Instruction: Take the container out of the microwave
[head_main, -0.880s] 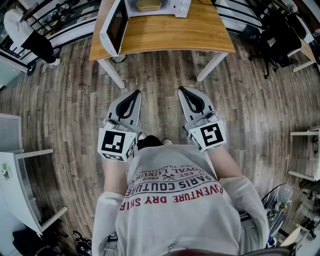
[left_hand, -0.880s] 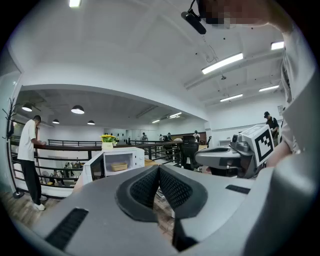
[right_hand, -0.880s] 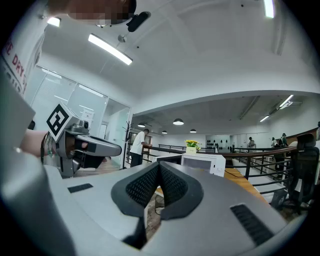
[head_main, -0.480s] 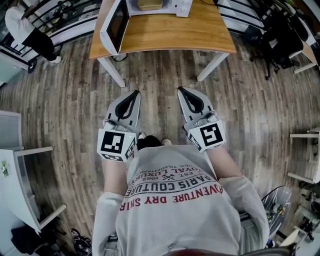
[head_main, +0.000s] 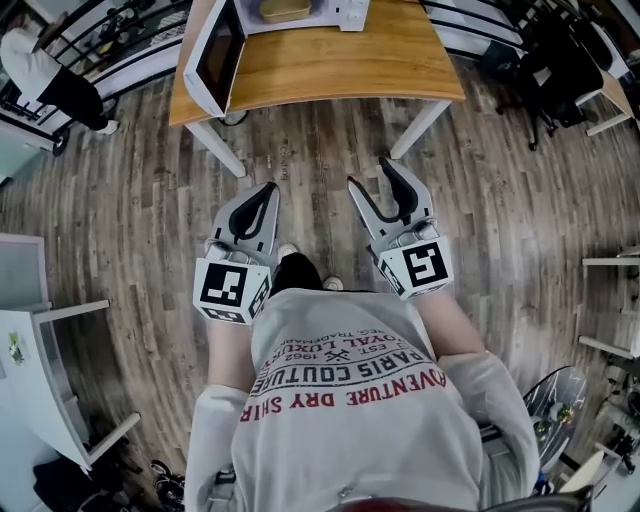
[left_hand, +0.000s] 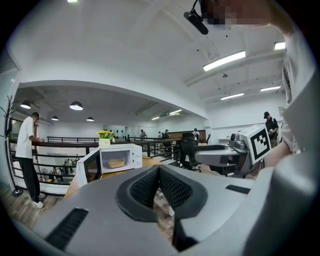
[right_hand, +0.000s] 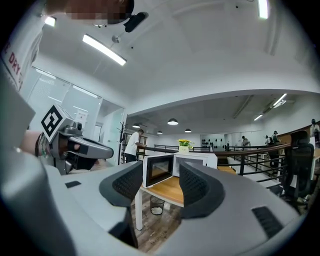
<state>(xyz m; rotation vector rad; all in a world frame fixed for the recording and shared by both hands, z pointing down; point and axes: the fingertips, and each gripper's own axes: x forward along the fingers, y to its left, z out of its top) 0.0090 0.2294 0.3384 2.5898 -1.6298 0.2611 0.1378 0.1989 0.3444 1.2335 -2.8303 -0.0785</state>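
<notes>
My left gripper (head_main: 272, 187) and right gripper (head_main: 367, 171) are matt grey plastic. The table (head_main: 340, 65) is smooth wood; on it, a glossy white microwave (head_main: 213, 55); under it, a grainy plank floor (head_main: 140, 200).

A: Where does the container (head_main: 285, 9) sit?
B: Inside the microwave (head_main: 345, 12), at the tabletop (head_main: 340, 60)'s far edge; its door (head_main: 215, 50) swings out left.
A: And the tongs?
B: The left tongs (head_main: 270, 190) are beside the right tongs (head_main: 369, 174), over the floor (head_main: 300, 150), well short of the tabletop.
</notes>
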